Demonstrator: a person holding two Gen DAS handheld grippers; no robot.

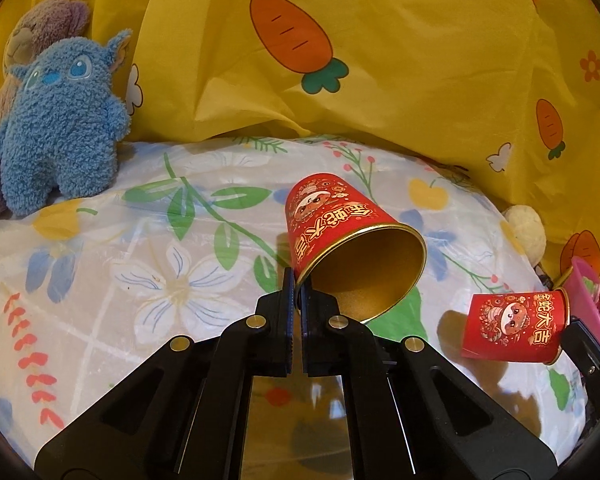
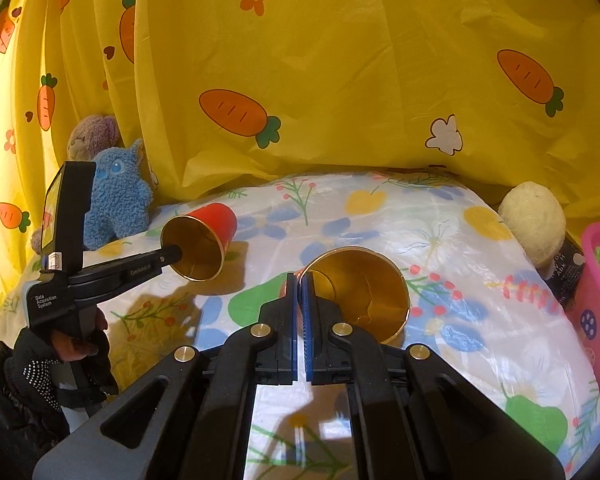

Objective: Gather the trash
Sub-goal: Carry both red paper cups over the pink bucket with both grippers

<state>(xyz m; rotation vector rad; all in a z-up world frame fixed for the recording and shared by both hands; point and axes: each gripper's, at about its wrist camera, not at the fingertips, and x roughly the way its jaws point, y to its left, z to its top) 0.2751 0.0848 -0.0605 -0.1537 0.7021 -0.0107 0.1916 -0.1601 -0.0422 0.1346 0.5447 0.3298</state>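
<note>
Two red paper cups with gold lining, both lifted over the flower-print bed cover [image 2: 380, 220]: left gripper [image 1: 299, 288] clamped on one cup's [image 1: 340, 232] rim mid-bed; right gripper [image 2: 299, 284] clamped on the other's [image 2: 364, 292], nearer the right edge.

The middle and lower left of the table [image 1: 100, 280], under its flowered plastic cover, lie bare in both wrist views, giving open passage there. The yellow carrot curtain [image 1: 380, 60] closes off the whole back edge. A blue plush toy [image 1: 60, 132] with a purple plush toy [image 1: 40, 28] behind it blocks the upper left corner. At the right edge a cream plush ball [image 2: 534, 222] and a pink basket [image 2: 592, 300] narrow the way.
</note>
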